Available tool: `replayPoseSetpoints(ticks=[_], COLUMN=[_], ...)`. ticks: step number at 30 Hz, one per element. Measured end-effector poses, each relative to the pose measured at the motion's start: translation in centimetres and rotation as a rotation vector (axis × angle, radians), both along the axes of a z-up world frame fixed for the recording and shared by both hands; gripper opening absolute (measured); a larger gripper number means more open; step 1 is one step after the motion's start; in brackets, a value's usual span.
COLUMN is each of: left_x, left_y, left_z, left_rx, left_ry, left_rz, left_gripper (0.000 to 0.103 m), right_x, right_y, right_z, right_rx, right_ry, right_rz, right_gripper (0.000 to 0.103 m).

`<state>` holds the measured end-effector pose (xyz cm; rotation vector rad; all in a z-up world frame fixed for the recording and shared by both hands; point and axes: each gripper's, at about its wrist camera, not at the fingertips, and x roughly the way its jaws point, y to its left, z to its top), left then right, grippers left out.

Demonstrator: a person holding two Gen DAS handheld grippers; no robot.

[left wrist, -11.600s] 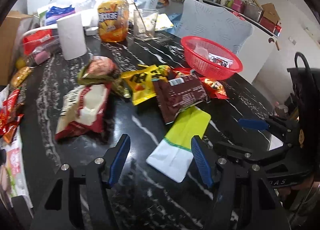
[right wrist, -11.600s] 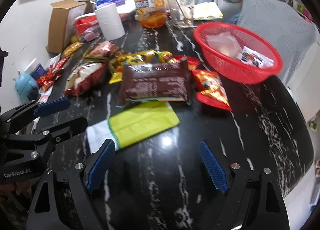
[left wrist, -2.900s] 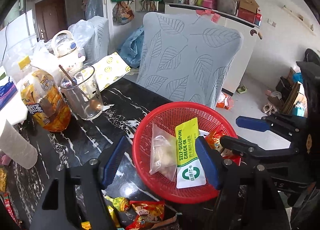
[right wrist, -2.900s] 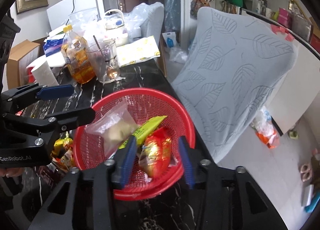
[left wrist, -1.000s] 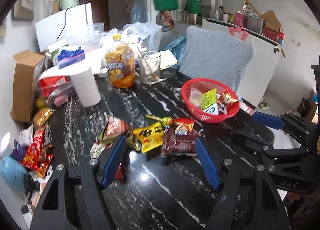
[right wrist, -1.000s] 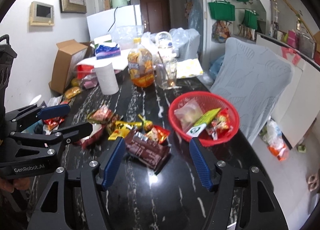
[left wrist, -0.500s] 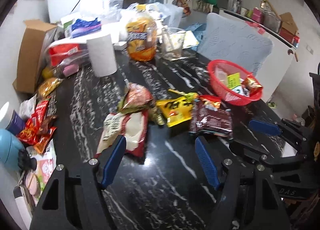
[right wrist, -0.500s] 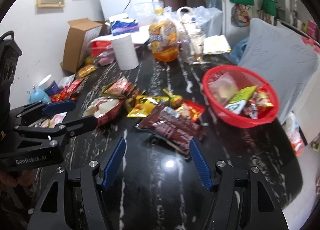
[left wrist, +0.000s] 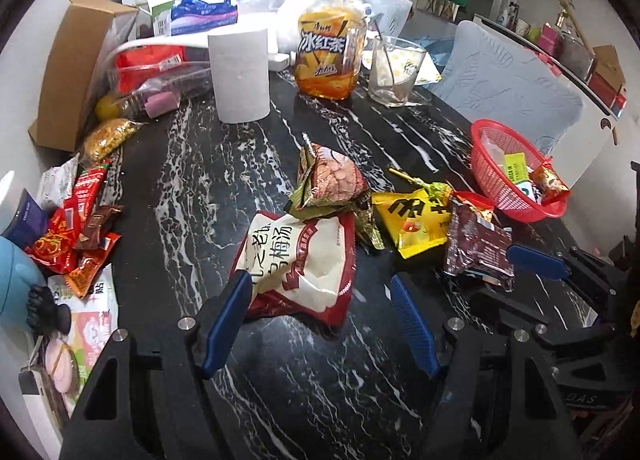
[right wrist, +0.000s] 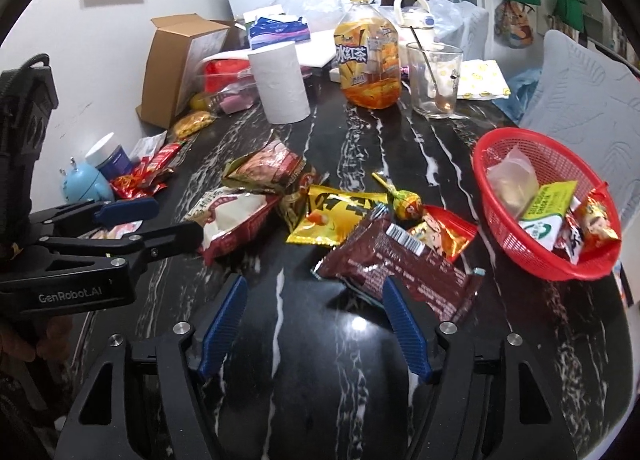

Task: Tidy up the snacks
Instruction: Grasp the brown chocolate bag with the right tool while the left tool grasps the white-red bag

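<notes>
**Both tools hovering over the loose snacks, nothing gripped**

The left tool (left wrist: pixel 320 324) is hanging over the black marbled bench (left wrist: pixel 192 187) with its jaws standing apart and empty; the red-and-white pouch (left wrist: pixel 304 260) is lying just beyond its blue pads. The right tool (right wrist: pixel 312 324) is also carrying nothing, and its jaws have just been opening a little; the dark brown packet (right wrist: pixel 400 264) is sitting just ahead of its right pad (whether they touch I cannot tell). Between these two bags a yellow packet (right wrist: pixel 340 215), a lollipop (right wrist: pixel 404 201) and a green-edged bag (right wrist: pixel 268 167) are lying in a loose cluster at the bench's middle. The red basket (right wrist: pixel 508 236) is standing near the bench's right edge, holding a clear bag, a green-and-white sachet (right wrist: pixel 548 211) and a small red packet.
</notes>
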<state>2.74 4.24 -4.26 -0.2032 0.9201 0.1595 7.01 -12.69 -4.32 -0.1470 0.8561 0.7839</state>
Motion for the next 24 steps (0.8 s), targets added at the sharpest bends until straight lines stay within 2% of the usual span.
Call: replayPoseSetpoints(ticks=[4,7,9,13,19,20,24], left_x=[1.1,2.2,2.8,4.0,5.2,5.3,5.5], left_y=[0.3,0.5,0.5,0.4,0.2,0.3,0.6], left_z=[-0.5,-1.1,-1.7,-2.9,-4.1,-4.3,-4.9], left_rx=[0.001,0.004,0.015,0.052,0.106,0.102,0.094], left_ry=[0.013,0.032,0.057,0.106,0.151,0.157,0.156], left_rz=[0.001,0.001,0.008,0.008,0.002,0.000,-0.004], left_gripper=[0.071,0.071,0.071,0.071,0.073,0.077,0.077], right_x=[0.9,1.7,2.4,3.5,4.7,4.9,5.5], right_y=[0.1,-0.1,-0.4,-1.1,-0.9,-0.8,-0.1], right_z=[-0.2,-0.2,-0.4,-1.1,-2.5,-2.8,-3.9], right_rx=[-0.017,-0.036,-0.049,-0.085,-0.155,-0.164,-0.215], right_ry=[-0.006,-0.021,-0.025,-0.021,-0.022,-0.020,-0.005], right_rz=[-0.012,-0.025,-0.039,-0.059,-0.007,0.010,0.047], right_gripper=[0.078,0.080,0.084,0.086,0.092,0.092,0.093])
